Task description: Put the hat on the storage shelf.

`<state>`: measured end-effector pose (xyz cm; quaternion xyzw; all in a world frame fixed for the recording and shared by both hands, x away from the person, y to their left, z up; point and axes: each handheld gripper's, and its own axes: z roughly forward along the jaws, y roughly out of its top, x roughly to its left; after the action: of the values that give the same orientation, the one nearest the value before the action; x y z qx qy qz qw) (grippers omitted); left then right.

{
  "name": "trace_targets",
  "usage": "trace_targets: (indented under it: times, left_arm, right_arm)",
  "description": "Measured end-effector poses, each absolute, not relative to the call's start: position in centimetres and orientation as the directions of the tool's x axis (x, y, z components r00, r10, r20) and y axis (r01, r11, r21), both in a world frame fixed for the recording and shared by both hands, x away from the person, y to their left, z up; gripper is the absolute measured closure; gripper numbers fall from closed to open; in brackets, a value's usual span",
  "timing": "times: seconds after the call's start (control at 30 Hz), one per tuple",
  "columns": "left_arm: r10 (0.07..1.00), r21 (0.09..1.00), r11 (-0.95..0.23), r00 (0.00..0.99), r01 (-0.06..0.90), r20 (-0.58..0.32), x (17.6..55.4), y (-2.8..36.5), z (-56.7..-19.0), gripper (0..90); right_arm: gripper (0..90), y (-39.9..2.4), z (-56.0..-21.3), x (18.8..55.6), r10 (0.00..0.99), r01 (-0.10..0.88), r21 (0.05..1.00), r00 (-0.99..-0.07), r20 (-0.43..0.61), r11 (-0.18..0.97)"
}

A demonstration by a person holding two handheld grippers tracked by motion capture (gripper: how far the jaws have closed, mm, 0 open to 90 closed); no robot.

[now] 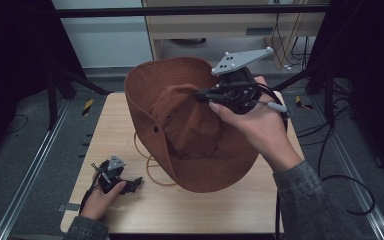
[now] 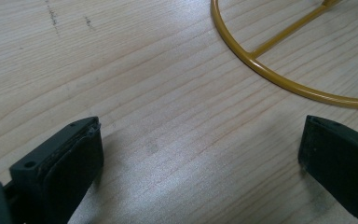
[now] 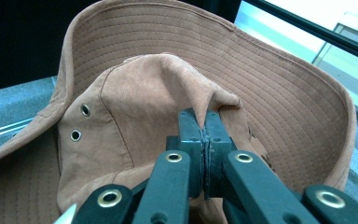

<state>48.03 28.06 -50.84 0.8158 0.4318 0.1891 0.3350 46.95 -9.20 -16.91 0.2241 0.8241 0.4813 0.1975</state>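
Because the right gripper [image 3: 204, 122] pinches a fold of the brown hat [image 1: 190, 125] tight, the hat hangs tilted above the table [image 1: 220, 210], clear of the yellow wire stand [image 2: 279, 74]. The left gripper [image 2: 200, 154] rests wide open, holding nothing.
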Motion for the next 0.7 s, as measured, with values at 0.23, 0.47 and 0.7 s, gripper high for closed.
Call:
trace_targets:
  times: [0.23,0.47,0.7]
  left_arm:
    - [0.832,0.711,-0.401,0.555,0.578,0.018,48.0,28.0,-50.8,0.0]
    - [0.831,0.711,-0.4,0.555,0.579,0.016,48.0,28.0,-50.9,0.0]
    - [0.832,0.711,-0.4,0.555,0.579,0.016,48.0,28.0,-50.9,0.0]
  right_arm:
    - [89.2,-7.8,-17.1,47.2,0.544,0.172,0.879,-0.831,-0.113,0.445]
    - [89.2,-6.8,-17.3,47.7,0.537,0.175,0.879,-0.837,-0.105,0.443]
    - [89.2,-5.8,-17.5,48.2,0.536,0.18,0.879,-0.838,-0.098,0.442]
